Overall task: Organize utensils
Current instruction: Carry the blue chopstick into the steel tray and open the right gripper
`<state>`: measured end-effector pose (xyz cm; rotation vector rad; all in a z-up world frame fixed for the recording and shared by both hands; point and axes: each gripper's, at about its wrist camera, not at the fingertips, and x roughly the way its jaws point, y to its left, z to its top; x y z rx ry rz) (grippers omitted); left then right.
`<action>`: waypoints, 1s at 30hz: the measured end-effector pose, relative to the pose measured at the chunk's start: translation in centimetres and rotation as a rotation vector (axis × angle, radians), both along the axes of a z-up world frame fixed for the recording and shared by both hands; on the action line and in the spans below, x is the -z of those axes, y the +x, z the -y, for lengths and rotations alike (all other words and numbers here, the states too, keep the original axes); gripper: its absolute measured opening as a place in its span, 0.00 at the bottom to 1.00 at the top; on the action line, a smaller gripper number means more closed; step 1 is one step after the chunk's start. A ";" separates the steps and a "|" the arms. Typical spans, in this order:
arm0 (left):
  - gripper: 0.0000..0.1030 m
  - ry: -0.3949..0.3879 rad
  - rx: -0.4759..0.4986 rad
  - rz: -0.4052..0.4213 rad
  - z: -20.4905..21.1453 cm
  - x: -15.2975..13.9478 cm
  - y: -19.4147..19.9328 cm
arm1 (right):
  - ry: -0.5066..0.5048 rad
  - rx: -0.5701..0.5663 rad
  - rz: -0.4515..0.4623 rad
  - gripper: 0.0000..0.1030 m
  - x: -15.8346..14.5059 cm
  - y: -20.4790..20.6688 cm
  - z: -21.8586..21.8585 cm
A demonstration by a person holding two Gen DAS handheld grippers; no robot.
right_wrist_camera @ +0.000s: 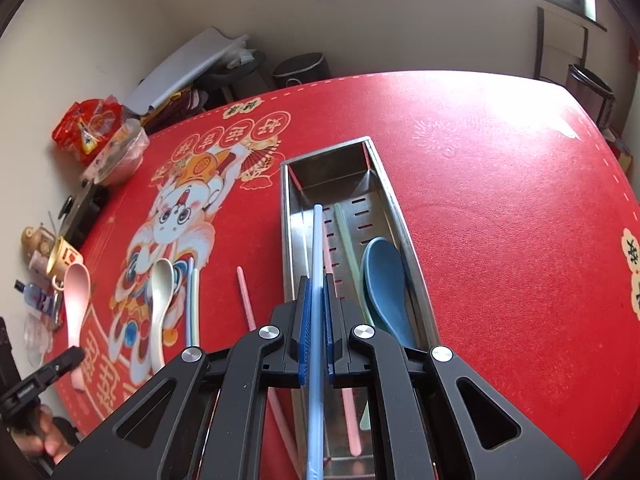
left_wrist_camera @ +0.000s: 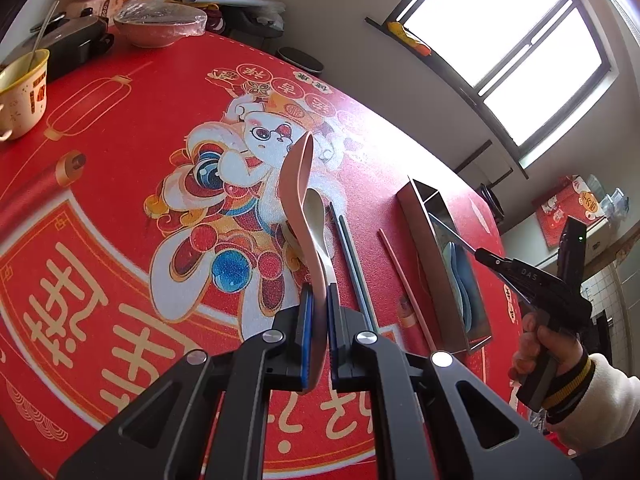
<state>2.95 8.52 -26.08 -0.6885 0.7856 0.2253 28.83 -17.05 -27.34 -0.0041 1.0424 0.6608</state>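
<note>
Right gripper: we are clamping a blue chopstick lengthwise over the steel tray near the table's far edge, while the left gripper is pinching a pink spoon for sorting.

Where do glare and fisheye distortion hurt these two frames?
Left wrist view: the window is blown out to white, the tablecloth washes pale near it, and the table edge bows strongly. Right wrist view: a bright patch bleaches the far tablecloth, the metal tray shows reflections, and the corners are vignetted dark.
</note>
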 end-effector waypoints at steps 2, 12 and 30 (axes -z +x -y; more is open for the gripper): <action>0.07 -0.003 -0.005 0.003 0.0 -0.1 -0.1 | -0.014 -0.003 -0.020 0.06 0.9 0.3 -0.7; 0.07 0.009 -0.010 0.019 0.5 -1.1 -0.5 | -0.064 0.000 -0.109 0.06 4.5 0.8 -1.6; 0.07 -0.007 0.153 0.018 6.4 -1.8 6.1 | 0.007 0.026 -0.035 0.61 -0.2 -3.2 4.4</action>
